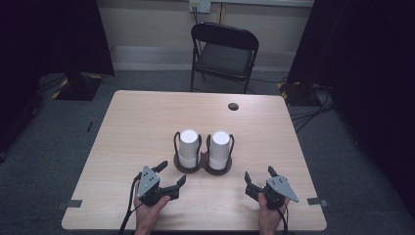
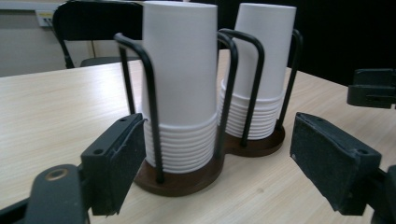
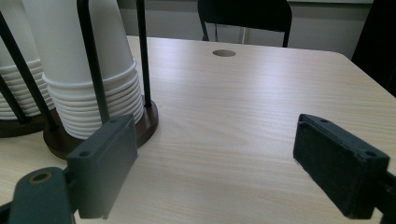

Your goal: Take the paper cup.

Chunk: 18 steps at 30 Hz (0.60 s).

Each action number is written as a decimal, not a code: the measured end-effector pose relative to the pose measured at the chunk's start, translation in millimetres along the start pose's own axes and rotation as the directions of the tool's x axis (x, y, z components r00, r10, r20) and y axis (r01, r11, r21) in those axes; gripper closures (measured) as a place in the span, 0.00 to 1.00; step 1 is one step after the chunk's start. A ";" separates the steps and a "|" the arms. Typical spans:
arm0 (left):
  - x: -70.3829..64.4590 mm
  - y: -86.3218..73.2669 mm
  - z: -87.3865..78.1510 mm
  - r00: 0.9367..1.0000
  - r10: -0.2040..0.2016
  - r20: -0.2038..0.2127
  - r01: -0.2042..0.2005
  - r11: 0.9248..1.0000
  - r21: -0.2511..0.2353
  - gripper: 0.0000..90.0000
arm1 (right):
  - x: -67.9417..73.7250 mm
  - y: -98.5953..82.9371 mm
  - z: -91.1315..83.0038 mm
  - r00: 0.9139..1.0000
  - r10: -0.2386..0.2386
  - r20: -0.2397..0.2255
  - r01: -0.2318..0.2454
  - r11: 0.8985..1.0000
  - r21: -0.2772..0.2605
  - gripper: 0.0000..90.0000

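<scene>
No writing, label, brand or number can be read anywhere: the white cups (image 1: 189, 142) are plain, the holder (image 2: 177, 179) and bench (image 1: 137, 122) bear no marks, and the wall socket (image 1: 199, 5) is too small to make out.

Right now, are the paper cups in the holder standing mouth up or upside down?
Upside down. Both cup stacks show closed white bottoms on top, with rolled rims stacked at the holder base.

Both my claws held low, jaws spread.

My left claw (image 1: 169, 178) sits in my left hand (image 1: 149, 210), jaws wide and angled toward the right; my right claw (image 1: 259, 177) rests in my right hand (image 1: 269, 215), jaws parted, pointing forward, gripping nothing.
</scene>
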<state>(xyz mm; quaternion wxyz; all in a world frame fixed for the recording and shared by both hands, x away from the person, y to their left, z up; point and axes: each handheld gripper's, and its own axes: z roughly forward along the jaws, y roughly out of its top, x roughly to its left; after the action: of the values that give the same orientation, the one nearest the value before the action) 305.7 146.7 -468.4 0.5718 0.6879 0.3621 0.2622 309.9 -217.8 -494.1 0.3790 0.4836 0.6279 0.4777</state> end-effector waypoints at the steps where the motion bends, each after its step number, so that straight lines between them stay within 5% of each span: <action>1: -1.3 1.3 1.2 1.000 0.005 0.004 -0.005 1.000 0.002 0.20 | -0.6 -0.1 -0.2 1.000 0.001 -0.003 -0.001 1.000 -0.002 0.14; 18: -16.8 31.0 16.0 0.993 0.031 0.111 -0.029 0.999 -0.022 0.23 | -4.0 -1.4 -3.1 0.999 0.031 -0.027 -0.032 0.999 -0.032 0.14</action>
<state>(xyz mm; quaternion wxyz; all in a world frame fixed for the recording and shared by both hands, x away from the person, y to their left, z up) 314.1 121.1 -440.6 0.5939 0.7011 0.3167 0.2355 307.6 -222.5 -494.6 0.3705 0.4810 0.6174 0.5001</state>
